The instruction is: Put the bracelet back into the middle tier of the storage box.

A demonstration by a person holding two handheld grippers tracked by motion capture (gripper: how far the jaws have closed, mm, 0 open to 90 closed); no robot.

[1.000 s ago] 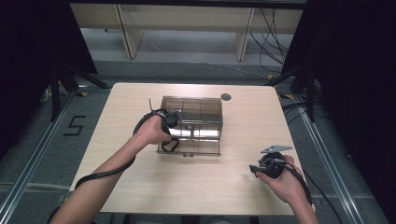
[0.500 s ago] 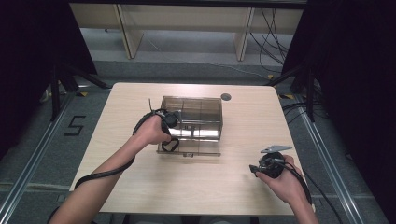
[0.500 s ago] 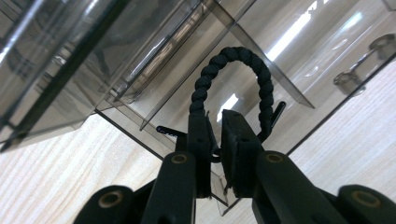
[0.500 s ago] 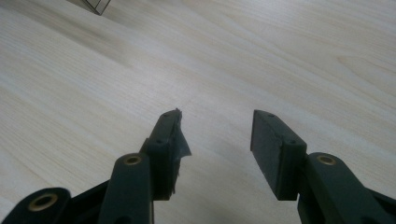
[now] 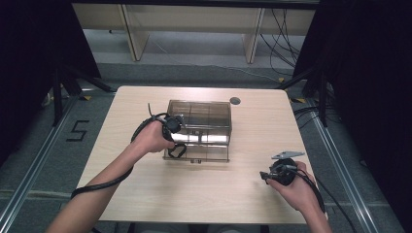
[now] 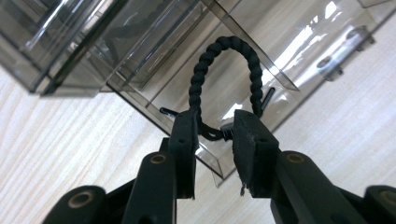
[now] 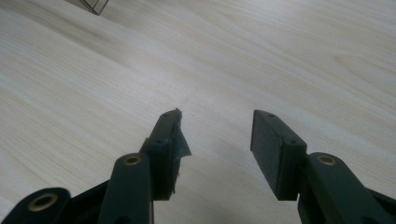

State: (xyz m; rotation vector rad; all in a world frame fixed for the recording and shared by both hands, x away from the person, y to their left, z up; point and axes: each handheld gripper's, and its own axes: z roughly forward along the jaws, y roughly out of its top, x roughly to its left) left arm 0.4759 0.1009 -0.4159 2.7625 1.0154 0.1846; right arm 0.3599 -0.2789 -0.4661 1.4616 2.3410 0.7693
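1. Rope loop [image 6: 224, 84]: a black braided cord, fixed by its two ends to the front wall of a smoked clear plastic box [image 5: 201, 127], hung outside that wall as a handle.
2. The box stood near the middle of the wooden surface [image 5: 145, 194], toward its far half, with its lid closed and internal dividers visible through the walls.
3. The left tool [image 6: 212, 135] sat at the left front corner of the box, as seen in the high view [image 5: 172, 131], held in the person's left hand [image 5: 150, 138].
4. The jaws of the left tool had just been opening. They stood partly apart, with the lower end of the rope loop lying between them.
5. In the left gripper view, the left pad lay against the cord; the right pad appeared just clear of it, so no clamping was seen.
6. The right tool [image 7: 217, 135] rested well apart from the box, near the right front edge of the surface [image 5: 279, 174], in the person's right hand [image 5: 296, 189].
7. The jaws of the right tool stood wide apart, with bare wood between them.
8. A small dark round spot [image 5: 235, 101] lay on the surface behind the box, near the far edge.
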